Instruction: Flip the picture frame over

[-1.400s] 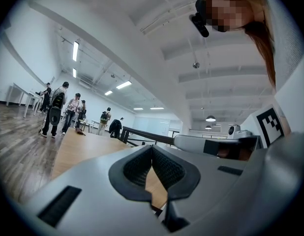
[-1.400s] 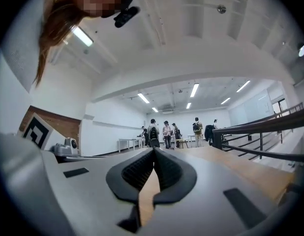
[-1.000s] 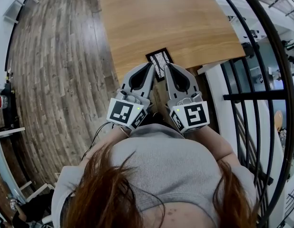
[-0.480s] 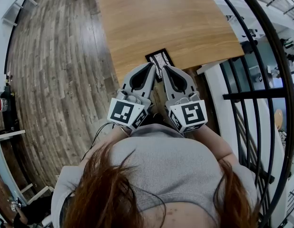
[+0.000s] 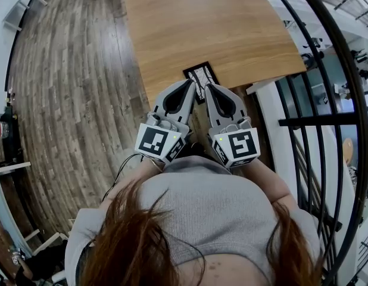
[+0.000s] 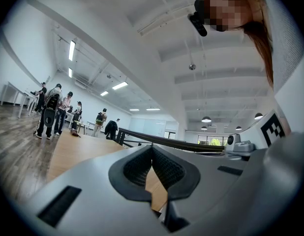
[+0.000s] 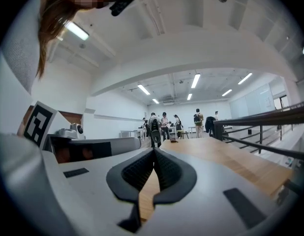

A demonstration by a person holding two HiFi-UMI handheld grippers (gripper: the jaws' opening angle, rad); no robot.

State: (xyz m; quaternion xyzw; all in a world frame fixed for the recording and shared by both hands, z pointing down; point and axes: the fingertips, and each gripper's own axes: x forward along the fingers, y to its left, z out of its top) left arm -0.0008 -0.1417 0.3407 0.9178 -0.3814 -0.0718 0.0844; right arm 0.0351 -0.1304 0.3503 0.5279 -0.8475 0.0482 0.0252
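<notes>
Both my pairs of jaws are pressed shut, nothing between them. My left gripper (image 5: 192, 83) and right gripper (image 5: 208, 87) sit side by side, tips nearly meeting. The picture frame (image 5: 199, 72) lies flat just beyond my tips, at the near edge of the desk (image 5: 220, 22).

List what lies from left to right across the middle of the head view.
Wood floor → left gripper → right gripper → black railing.

1 picture frame (image 5: 199, 72), 1 table (image 5: 220, 22), 1 left gripper (image 5: 192, 81), 1 right gripper (image 5: 208, 86).
</notes>
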